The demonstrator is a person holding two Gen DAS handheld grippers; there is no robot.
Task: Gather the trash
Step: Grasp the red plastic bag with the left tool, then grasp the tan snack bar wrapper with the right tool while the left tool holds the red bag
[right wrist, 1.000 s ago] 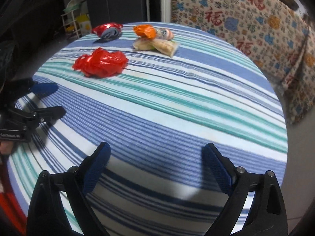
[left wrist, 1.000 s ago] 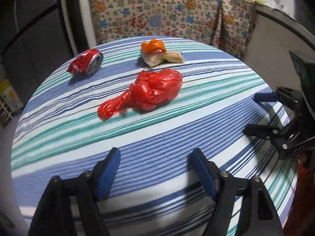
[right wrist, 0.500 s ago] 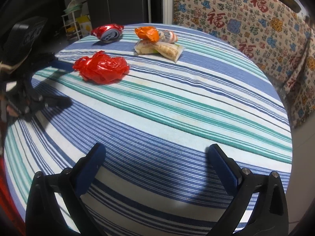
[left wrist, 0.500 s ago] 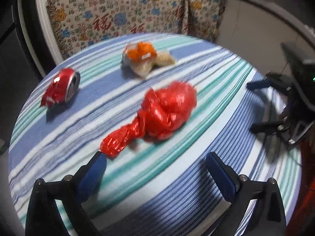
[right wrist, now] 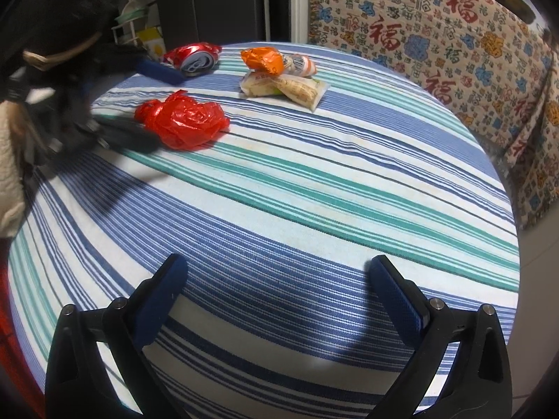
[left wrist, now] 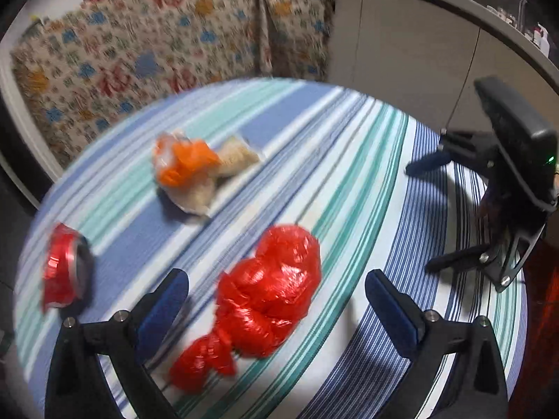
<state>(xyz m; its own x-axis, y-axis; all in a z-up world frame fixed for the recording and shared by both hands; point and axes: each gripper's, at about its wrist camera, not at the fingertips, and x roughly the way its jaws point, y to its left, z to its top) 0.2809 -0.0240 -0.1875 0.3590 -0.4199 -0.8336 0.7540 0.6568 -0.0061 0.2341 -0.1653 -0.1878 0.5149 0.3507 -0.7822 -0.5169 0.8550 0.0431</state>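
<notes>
Left tongs [left wrist: 276,300] are spread wide over the crumpled red plastic bag [left wrist: 269,300], pads either side, not pinching it. Crushed red can [left wrist: 64,276] sits further left on the striped table [left wrist: 349,181], orange wrappers [left wrist: 188,166] beyond. Right tongs [right wrist: 277,289] gape wide too, holding nothing.

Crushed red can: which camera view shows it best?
The right wrist view: the crushed red can is sharp there, its silver top facing the camera, though the left tool partly fronts it. The left wrist view shows it motion-blurred at the table edge.
</notes>
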